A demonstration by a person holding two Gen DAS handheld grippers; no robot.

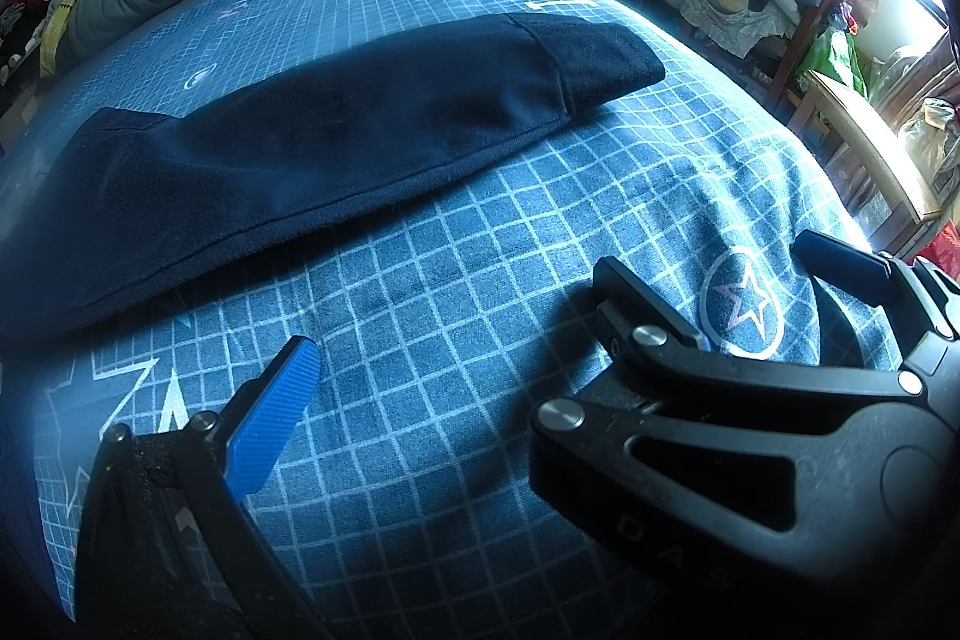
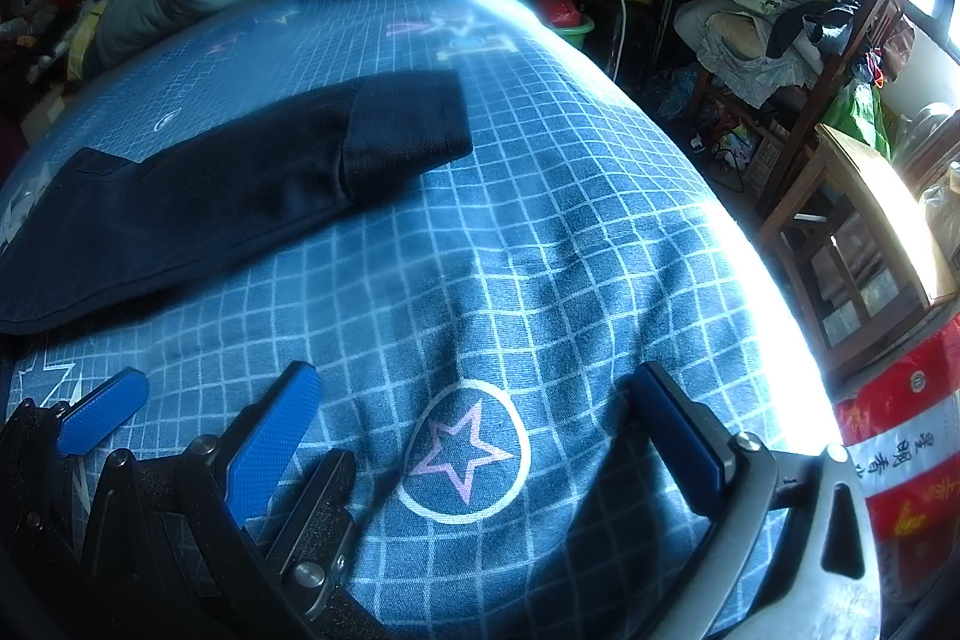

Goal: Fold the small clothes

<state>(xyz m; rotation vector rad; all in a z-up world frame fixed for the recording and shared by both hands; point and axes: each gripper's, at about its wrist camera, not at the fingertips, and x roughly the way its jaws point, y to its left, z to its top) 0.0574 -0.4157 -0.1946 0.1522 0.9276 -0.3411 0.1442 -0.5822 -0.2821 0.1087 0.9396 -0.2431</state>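
A dark navy garment (image 1: 312, 148) lies folded into a long, flat strip across the blue grid-patterned bedspread (image 1: 480, 280), one end showing a stitched cuff-like band. Both tools sit low over the bed, near the garment but clear of it. The left tool (image 1: 456, 304) and right tool (image 2: 474, 430) are spread wide, grasping nothing.
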